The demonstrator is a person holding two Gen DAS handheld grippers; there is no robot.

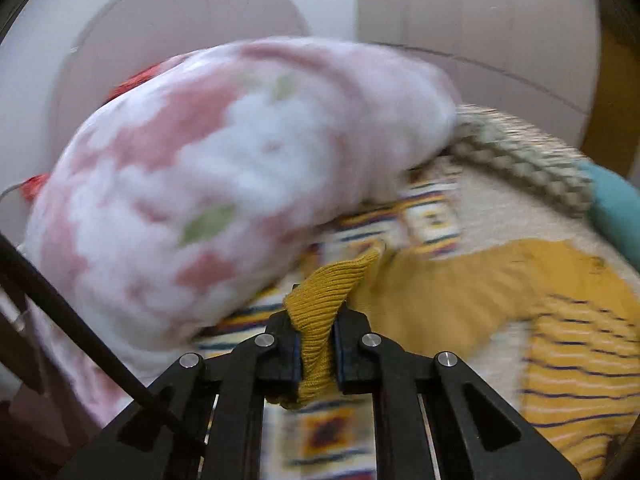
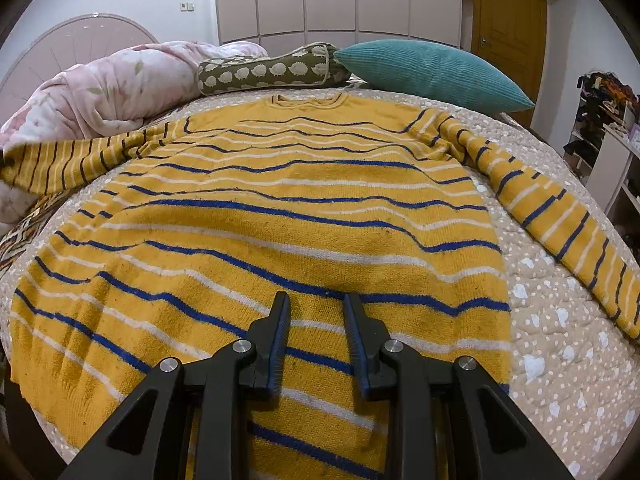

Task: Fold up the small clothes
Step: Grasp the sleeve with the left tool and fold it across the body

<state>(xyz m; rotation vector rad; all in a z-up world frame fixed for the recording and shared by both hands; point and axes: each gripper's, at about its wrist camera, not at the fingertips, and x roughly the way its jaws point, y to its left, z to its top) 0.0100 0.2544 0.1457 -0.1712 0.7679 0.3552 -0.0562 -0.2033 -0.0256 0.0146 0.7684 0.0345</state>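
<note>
A yellow sweater [image 2: 280,216] with blue and white stripes lies flat on the bed, neck at the far end, both sleeves spread out. My left gripper [image 1: 318,340] is shut on the ribbed yellow cuff [image 1: 320,300] of the left sleeve, whose length trails to the right toward the striped body [image 1: 580,360]. My right gripper [image 2: 316,312] is open and empty, hovering just above the sweater's lower middle near the hem. The right sleeve [image 2: 560,220] runs out toward the bed's right edge.
A pink floral duvet [image 1: 208,184] is bunched at the left, close to the left gripper. A sheep-print bolster [image 2: 268,70] and a teal pillow [image 2: 432,72] lie at the head of the bed. The quilted bedspread [image 2: 560,340] shows at right. A shelf [image 2: 608,132] stands beyond the bed.
</note>
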